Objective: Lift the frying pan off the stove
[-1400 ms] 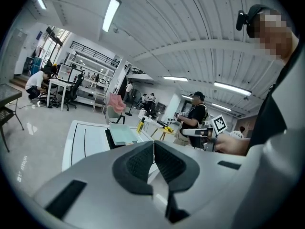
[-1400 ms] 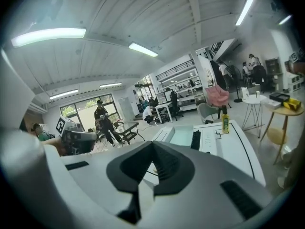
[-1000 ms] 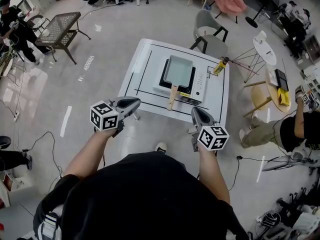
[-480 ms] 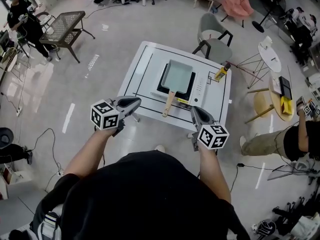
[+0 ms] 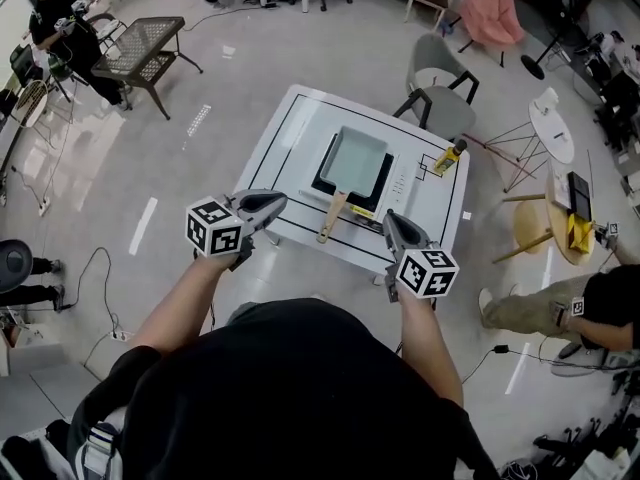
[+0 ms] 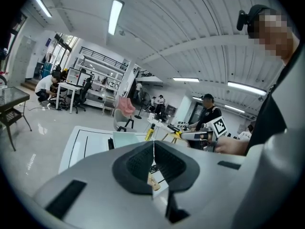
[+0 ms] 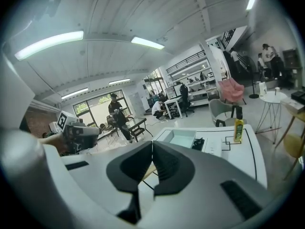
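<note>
Wire table: dark, far to the left, on the shiny floor. It is well apart from the white table.
Left gripper: held up in the air, near the left front corner of the white table. Its two jaws are pressed tight together with nothing between them. Its own view shows the black pads meeting.
White table: in the middle of the room, with black lines drawn on its top.
Frying pan: square and pale green. It sits on the stove, on the white table. No gripper touches it.
Pan handle: wooden. It sticks out toward the person, and from above it lies between the two grippers.
Stove: black under the pan, with a white part on its right side.
Right gripper: held up in the air, near the front edge of the white table, right of the handle. Its jaws are squeezed together too, and it holds nothing. Its own view shows this.
Yellow bottle: stands upright on the right side of the white table, apart from the stove.
Grey chair: on the floor, just behind the table's far right corner.
Small round table: white, far to the right.
</note>
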A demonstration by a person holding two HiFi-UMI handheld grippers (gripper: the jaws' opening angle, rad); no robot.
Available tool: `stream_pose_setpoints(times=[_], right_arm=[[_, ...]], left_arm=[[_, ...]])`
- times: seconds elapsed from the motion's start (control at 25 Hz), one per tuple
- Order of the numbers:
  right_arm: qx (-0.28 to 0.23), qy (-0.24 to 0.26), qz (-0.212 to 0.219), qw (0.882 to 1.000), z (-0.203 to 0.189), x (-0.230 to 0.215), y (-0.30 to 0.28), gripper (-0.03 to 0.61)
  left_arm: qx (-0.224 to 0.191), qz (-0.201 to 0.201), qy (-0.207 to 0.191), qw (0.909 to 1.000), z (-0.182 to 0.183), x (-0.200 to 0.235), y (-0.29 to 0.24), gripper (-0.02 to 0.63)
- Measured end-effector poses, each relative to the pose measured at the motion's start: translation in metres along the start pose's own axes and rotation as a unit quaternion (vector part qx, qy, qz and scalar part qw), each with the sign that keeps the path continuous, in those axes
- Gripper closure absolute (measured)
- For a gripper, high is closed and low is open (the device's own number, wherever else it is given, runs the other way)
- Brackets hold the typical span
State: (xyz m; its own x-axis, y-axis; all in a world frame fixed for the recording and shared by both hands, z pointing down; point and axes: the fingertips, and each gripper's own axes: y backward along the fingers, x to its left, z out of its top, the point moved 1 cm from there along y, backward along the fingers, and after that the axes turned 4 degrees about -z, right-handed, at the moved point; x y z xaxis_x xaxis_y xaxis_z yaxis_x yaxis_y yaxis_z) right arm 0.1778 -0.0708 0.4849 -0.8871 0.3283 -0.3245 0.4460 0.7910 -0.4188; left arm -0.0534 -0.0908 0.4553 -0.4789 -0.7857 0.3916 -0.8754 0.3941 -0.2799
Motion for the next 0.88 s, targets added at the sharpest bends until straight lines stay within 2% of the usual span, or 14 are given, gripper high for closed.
stream_pose_setpoints(times=[0.56, 0.88], right_arm=[[0.004, -0.001, 0.006, 1.000, 0.001, -0.011, -0.004, 0.572], [0.003, -0.010, -0.012, 1.000, 0.002, -0.028, -0.008, 0.571]], left_arm=[[0.001, 0.006, 0.010, 0.9999, -0.002, -0.003, -0.009, 0.601], [0.010, -0.011, 0.008, 0.9999, -0.001, 0.006, -0.030, 0.601]])
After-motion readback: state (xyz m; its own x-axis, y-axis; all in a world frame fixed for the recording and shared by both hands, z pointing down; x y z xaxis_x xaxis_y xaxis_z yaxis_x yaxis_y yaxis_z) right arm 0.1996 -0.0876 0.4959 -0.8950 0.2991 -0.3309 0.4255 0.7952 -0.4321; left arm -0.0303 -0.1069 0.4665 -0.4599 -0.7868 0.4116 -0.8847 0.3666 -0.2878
